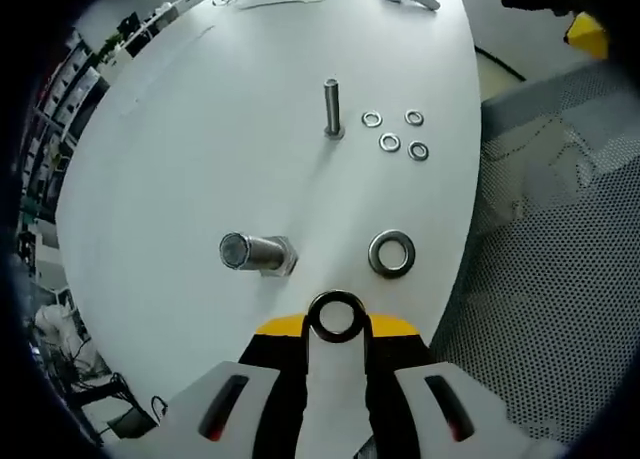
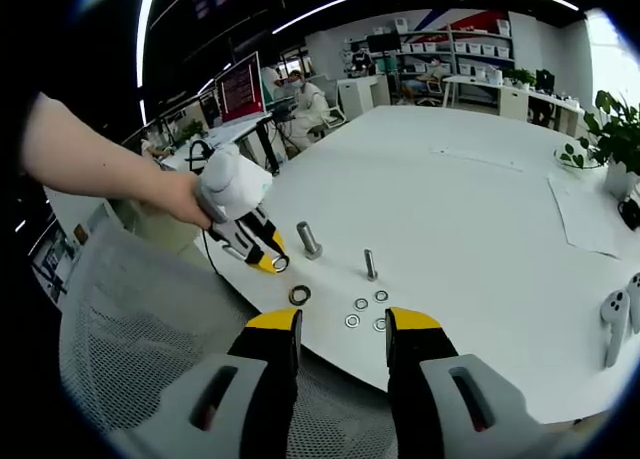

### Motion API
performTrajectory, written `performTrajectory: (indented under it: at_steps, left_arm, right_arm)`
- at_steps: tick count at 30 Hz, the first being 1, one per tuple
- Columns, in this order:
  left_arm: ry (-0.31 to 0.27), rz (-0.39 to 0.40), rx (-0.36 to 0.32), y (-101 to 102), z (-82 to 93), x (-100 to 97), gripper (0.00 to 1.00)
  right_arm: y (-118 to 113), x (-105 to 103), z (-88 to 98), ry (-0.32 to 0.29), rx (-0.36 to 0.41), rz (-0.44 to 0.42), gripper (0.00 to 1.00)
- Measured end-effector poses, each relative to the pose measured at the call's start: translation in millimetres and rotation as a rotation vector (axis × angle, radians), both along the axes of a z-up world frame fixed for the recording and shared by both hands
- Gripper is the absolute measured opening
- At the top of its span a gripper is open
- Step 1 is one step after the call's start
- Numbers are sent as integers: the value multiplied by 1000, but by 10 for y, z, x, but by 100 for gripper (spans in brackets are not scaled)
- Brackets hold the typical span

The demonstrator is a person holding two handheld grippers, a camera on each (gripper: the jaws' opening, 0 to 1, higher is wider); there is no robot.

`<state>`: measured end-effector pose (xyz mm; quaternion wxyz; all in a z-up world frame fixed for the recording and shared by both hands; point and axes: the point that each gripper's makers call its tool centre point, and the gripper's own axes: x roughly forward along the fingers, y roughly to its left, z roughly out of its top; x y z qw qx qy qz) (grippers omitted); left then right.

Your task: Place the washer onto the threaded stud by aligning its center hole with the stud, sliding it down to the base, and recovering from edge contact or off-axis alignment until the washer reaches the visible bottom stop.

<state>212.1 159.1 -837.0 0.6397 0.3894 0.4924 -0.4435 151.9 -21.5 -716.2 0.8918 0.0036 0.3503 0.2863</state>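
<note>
Washer (image 1: pixel 336 317), dark metal ring, between jaws

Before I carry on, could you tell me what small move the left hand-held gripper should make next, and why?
Probably carry the large washer, gripped by the left hand-held gripper, up and left in the left gripper view until its hole sits over the large stud. The stud top is bare, and the washer sits short of it, off-axis.
</note>
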Motion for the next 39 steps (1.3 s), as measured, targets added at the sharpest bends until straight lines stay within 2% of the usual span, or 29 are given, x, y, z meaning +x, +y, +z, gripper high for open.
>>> performTrajectory:
  at_steps: [1,6,9,20,27,39]
  left_arm:
    - [-13,-32,4,-13,40,5,18]
    - [-31,-38,-26,-103,208,85,18]
    - [-57,-86,-5,-109,268,148,18]
    - [-63,-99,-23,-161,453,277,18]
    - [-77,-66,-49,-188,586,432,18]
    - [-62,-58,-19,-244,445,602,18]
  right_arm:
    - [0,1,1,0,0,0,36]
    - [-9,4,3,-3,2,-6,36]
    - [-9,5,4,-4,-1,-4,36]
    - [-13,12,17,-6,6,-11,36]
    - [-13,19,20,-9,7,-12,36]
    - [-21,12,27,-11,9,-13,36]
